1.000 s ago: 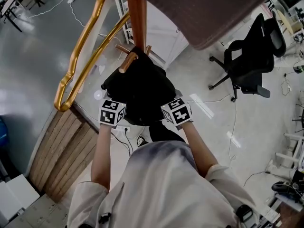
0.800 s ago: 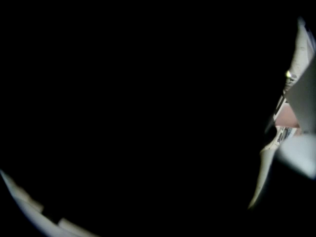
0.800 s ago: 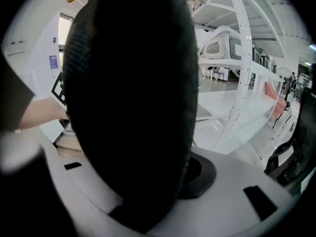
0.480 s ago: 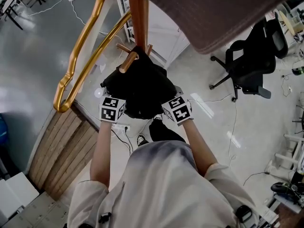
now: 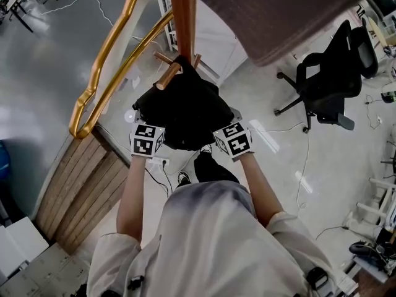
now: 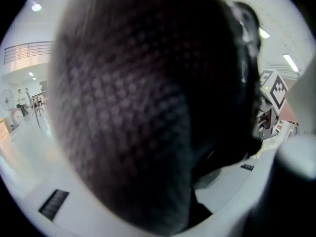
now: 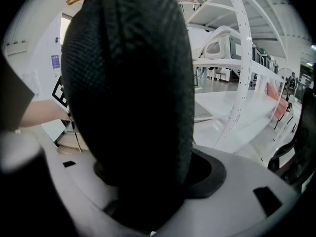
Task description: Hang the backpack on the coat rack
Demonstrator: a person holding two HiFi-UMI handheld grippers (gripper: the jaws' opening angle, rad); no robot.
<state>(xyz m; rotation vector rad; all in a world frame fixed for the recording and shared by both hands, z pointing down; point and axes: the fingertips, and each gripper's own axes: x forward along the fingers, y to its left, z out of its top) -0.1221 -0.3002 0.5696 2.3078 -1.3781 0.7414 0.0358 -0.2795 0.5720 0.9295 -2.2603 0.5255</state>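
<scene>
Fingers (image 7: pixel 242 177) of the right gripper (image 5: pixel 231 138) have just been opening and stand wide. The backpack's (image 5: pixel 182 110) black edge sits between them, with a gap on its 3 o'clock side. On the left gripper (image 5: pixel 148 137) the fingers (image 6: pixel 232 186) have been opening too and sit loose around mesh fabric. In head view the backpack hangs from a peg (image 5: pixel 166 78) of the rack (image 5: pixel 182 17), at 12 o'clock from both grippers. A chair (image 5: pixel 328 73) stands at 3 o'clock.
</scene>
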